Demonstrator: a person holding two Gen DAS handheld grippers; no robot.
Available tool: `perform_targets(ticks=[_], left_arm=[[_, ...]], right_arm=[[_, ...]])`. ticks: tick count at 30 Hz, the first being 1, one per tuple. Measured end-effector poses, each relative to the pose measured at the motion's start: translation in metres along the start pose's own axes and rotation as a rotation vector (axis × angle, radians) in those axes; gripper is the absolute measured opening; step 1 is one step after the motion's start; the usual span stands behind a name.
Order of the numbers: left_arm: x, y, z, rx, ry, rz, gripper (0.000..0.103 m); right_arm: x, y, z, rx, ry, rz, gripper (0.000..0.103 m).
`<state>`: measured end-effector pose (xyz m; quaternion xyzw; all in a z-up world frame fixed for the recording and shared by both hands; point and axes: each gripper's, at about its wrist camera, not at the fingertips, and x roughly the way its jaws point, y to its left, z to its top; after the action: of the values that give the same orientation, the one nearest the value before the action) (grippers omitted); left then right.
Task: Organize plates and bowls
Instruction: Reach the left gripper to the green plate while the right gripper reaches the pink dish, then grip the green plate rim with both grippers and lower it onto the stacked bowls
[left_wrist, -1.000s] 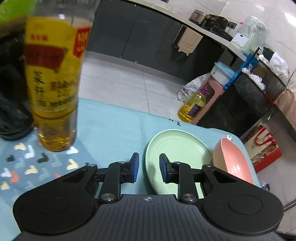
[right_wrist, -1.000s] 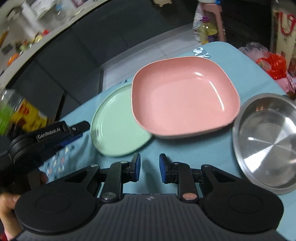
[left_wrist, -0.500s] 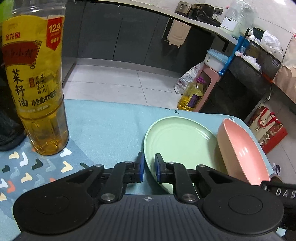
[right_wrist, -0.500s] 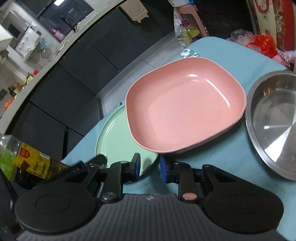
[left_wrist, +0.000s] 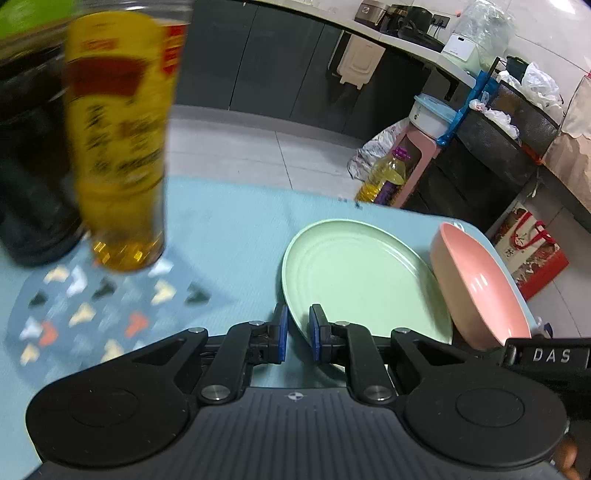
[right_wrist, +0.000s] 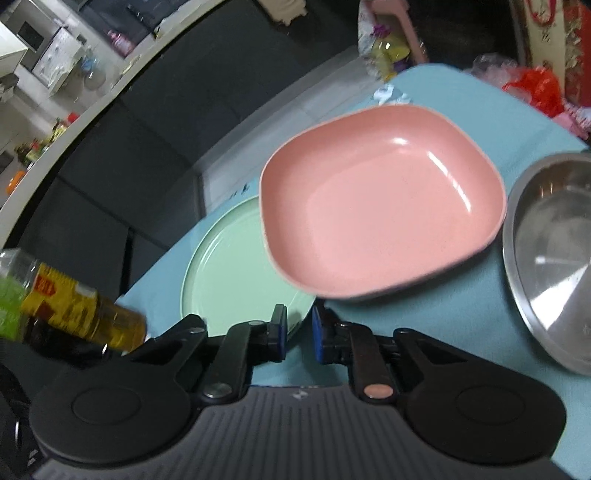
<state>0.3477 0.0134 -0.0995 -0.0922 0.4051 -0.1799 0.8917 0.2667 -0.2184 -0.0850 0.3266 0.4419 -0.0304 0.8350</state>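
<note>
A round green plate lies on the teal tablecloth. My left gripper is shut on its near left rim. A square pink dish leans tilted on the green plate's right side. My right gripper sits at the near edge of both; its jaws are closing. The green rim shows in the narrow gap, and the pink dish's near corner hangs just past the tips. I see no pad pressing on either. In the left wrist view the right gripper's body shows by the pink dish.
A tall oil bottle stands on a patterned mat at the left, next to a dark object. A steel bowl sits right of the pink dish. The table's far edge drops to a tiled floor.
The left jaws closed on the green plate's rim, and the hand shifted toward it. The right jaws narrowed at the near edge of the plates.
</note>
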Motion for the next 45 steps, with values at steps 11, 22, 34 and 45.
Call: perform_targets(ticks=[11,22,34,45], left_arm=[[-0.094,0.03,-0.053,-0.067,-0.042,0.031,0.013],[-0.184,0.058,-0.1,-0.152,-0.166,0.101,0.014],[-0.201,0.09,-0.138,-0.219,-0.163,0.131,0.015],[-0.192,0.101,-0.144,-0.256,-0.106,0.125,0.017]], right_arm=[[-0.042,0.03,-0.051,-0.221,0.088,0.084,0.008],[-0.071,0.078,-0.098,-0.4,0.129,0.159,0.008],[-0.056,0.105,-0.138,-0.504,0.2,0.129,0.008],[-0.048,0.106,-0.142,-0.509,0.224,0.109,0.009]])
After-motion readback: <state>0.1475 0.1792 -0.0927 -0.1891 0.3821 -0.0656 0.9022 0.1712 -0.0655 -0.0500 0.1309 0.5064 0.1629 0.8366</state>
